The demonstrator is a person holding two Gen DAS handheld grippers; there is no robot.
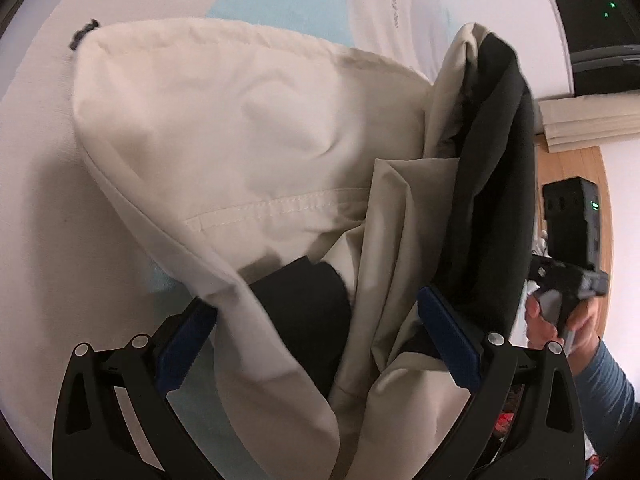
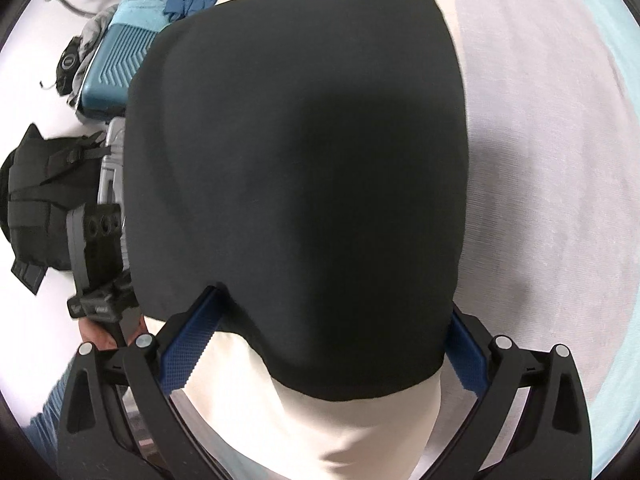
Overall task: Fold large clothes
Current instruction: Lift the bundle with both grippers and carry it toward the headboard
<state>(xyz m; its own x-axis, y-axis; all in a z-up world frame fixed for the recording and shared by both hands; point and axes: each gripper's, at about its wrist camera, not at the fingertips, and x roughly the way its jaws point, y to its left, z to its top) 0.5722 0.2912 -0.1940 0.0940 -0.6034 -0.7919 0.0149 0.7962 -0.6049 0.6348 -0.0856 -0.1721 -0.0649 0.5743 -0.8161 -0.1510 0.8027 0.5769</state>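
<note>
Two grippers work one garment: a large cream woven jacket with a black lining (image 1: 248, 120), part spread on the pale white-and-light-blue bed sheet (image 1: 36, 200), part lifted.

Seen from the left wrist, the left gripper (image 1: 316, 344) has its blue-padded fingers (image 1: 450, 340) standing wide apart, with cream and black cloth bunched and draped between them; whether the pads truly pinch anything I cannot tell.

Seen from the right wrist, the right gripper (image 2: 328, 356) is likewise spread wide, and the black lining hangs over both blue pads (image 2: 188, 348), cream cloth showing beneath. Its hold is equally unclear.

Judging by the lie of the cloth, folding is midway at best: one cream panel lies fairly smooth with a stitched seam showing, but the lining side stands up in loose ridges. Laying that part over, flattening and folding down remain.
</note>
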